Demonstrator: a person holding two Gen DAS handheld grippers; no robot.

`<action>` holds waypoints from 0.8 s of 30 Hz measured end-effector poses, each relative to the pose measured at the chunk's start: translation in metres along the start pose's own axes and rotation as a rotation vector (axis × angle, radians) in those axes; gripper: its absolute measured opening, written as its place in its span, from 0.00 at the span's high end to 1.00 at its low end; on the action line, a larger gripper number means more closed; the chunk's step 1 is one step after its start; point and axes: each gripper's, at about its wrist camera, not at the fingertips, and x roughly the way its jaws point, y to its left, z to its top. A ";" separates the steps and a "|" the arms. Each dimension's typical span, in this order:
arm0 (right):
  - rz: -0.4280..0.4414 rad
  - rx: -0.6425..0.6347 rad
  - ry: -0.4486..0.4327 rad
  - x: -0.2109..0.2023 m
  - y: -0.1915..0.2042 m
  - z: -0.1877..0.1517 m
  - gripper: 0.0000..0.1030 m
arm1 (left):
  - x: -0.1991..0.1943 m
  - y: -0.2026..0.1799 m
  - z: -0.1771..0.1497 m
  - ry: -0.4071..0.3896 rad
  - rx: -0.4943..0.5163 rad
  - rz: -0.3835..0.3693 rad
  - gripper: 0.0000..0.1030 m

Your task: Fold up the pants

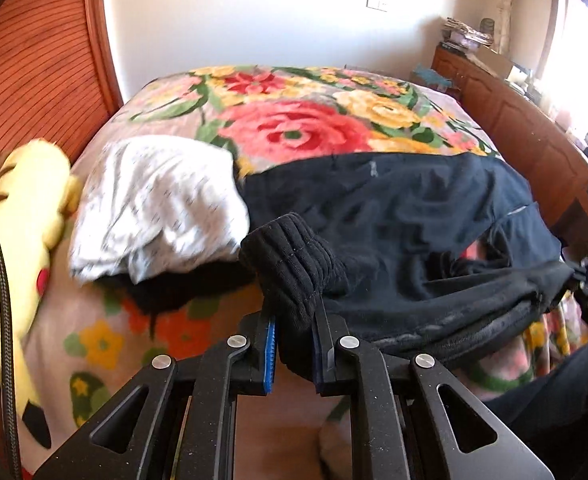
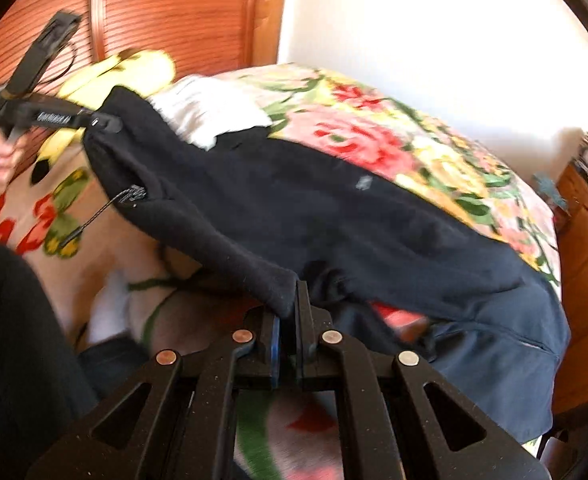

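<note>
- Left gripper [image 1: 294,344]: jaws clenched on the ribbed cuff [image 1: 294,264] of the dark pants [image 1: 406,216]; the cuff bunches up between the blue-lined pads and stands above them.
- Right gripper [image 2: 290,320]: jaws pinched tight on a thin fold of the same garment's near edge, at the opposite end from the left grip.
- Pants: the near edge is lifted clear of the floral blanket [image 1: 294,128] and stretched between the two grippers; the far part lies spread across the middle of the bed, sagging toward the near edge. A drawstring [image 2: 94,216] dangles from the raised portion in the right wrist view.
- Other items: a white cloth [image 1: 162,204] lies crumpled beside the pants toward the bed's left side, touching or slightly overlapping the dark fabric; a yellow plush toy [image 1: 22,216] rests at the left edge against the slatted wooden panel [image 1: 42,64]. A wooden dresser [image 1: 526,120] stands beyond the bed's right edge.
- Person: a hand [image 2: 2,156] on the left gripper's handle shows in the right wrist view.
- Progress, as judged: an early stage. Both ends of one edge are secured and raised, but no crisp fold is visible; the garment is wrinkled and unaligned. Carrying the held edge over, laying it flat, smoothing and any further folds appear to remain.
</note>
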 end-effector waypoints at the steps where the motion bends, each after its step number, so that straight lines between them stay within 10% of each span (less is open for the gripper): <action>1: -0.013 0.006 -0.005 0.000 -0.008 0.004 0.94 | 0.003 -0.003 0.007 -0.002 0.003 -0.005 0.87; 24: -0.266 -0.022 0.024 0.149 -0.151 0.132 0.94 | 0.166 -0.017 0.123 -0.009 -0.062 0.035 0.85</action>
